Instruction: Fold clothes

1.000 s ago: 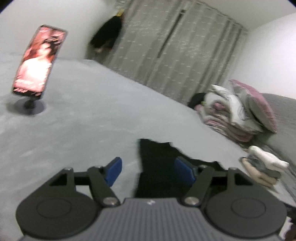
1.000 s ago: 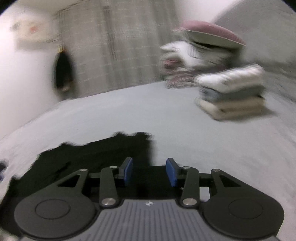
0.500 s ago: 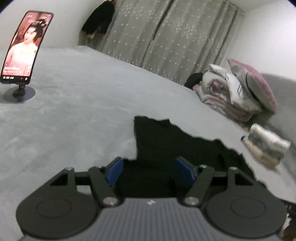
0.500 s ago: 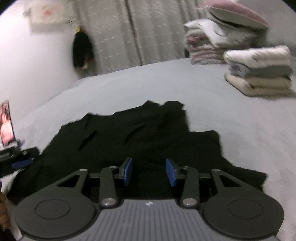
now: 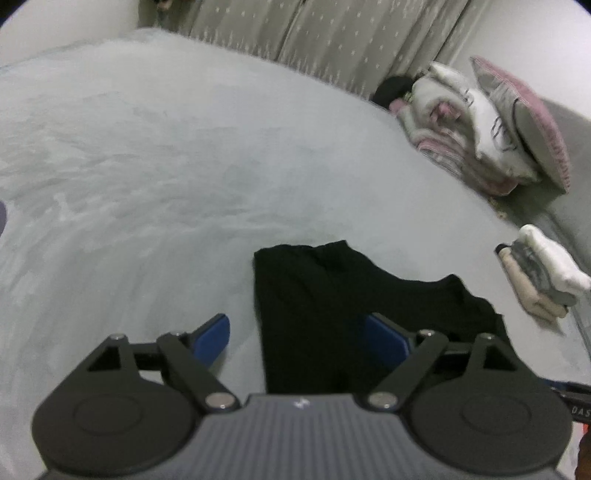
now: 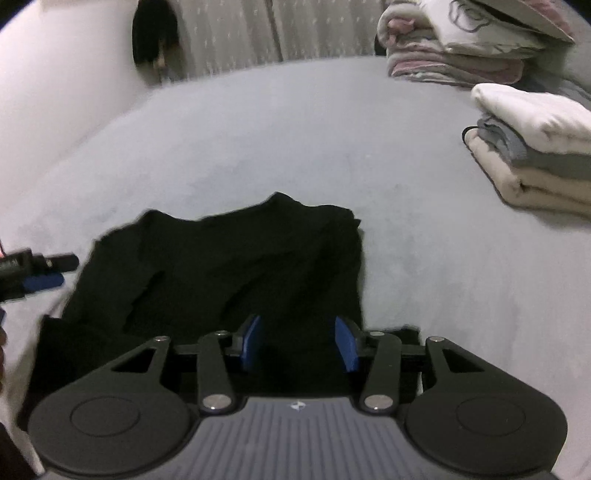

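Observation:
A black garment [image 5: 332, 302] lies flat on the grey bed; it also shows in the right wrist view [image 6: 229, 266], spread with some creases. My left gripper [image 5: 299, 339] is open and empty, hovering over the garment's left edge, its right finger above the cloth. My right gripper [image 6: 299, 343] is open and empty above the garment's near right part. The left gripper's tip [image 6: 40, 273] shows at the left edge of the right wrist view, beside the garment.
A stack of folded clothes [image 6: 535, 155] lies on the bed to the right, also in the left wrist view [image 5: 539, 273]. Pillows and bedding [image 5: 491, 122] pile up at the far right. Curtains [image 5: 332, 33] hang behind the bed [image 5: 184, 166].
Both cameras tilted and shifted; the phone stand has left the left view. The left gripper now sits over the garment's left edge. Both grippers stay open.

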The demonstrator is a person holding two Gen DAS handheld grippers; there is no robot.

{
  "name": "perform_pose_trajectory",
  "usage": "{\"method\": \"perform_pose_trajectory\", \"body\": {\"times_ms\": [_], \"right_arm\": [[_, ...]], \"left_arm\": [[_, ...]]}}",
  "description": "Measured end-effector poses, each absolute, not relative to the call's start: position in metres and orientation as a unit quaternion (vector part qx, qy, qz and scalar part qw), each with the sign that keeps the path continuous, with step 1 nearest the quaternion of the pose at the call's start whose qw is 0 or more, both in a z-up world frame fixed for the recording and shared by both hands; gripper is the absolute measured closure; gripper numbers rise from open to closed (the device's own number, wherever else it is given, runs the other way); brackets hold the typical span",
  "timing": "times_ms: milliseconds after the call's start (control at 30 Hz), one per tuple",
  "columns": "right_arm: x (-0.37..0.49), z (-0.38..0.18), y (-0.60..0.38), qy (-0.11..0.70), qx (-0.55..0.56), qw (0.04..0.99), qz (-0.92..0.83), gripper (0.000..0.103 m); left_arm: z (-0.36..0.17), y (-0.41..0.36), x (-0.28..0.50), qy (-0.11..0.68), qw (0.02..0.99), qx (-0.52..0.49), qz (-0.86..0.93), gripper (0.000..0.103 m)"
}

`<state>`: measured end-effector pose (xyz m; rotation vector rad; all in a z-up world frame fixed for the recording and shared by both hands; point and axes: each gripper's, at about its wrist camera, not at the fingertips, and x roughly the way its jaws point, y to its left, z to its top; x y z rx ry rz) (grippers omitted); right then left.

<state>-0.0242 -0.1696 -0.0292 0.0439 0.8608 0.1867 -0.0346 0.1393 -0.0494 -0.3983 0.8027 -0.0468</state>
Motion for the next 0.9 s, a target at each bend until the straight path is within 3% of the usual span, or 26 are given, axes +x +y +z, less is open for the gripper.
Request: {"method": "perform_pose_trajectory", "body": {"times_ms": [200, 400, 633, 900], "right_arm": [[0.009, -0.033, -0.187, 0.406, 0.049, 0.908, 0.093, 0.051], [0.039, -0.051, -0.201, 0.389, 0.094, 0.911, 0.103, 0.05], [0.058, -0.07, -0.2, 0.366, 0.074, 0.922, 0.103, 0.05], [0.06, -0.077, -0.195, 0.339, 0.058, 0.933, 0.107, 0.053]], "left_arm": [[-0.065, 0.147, -0.004, 0.368, 0.915, -0.158, -0.038, 0.018], [-0.084, 0.163, 0.011, 0.327, 0.915, -0.226, -0.07, 0.028], [-0.096, 0.171, 0.024, 0.316, 0.91, -0.246, -0.103, 0.029], [-0.099, 0.179, 0.025, 0.325, 0.903, -0.254, -0.121, 0.062]]}}
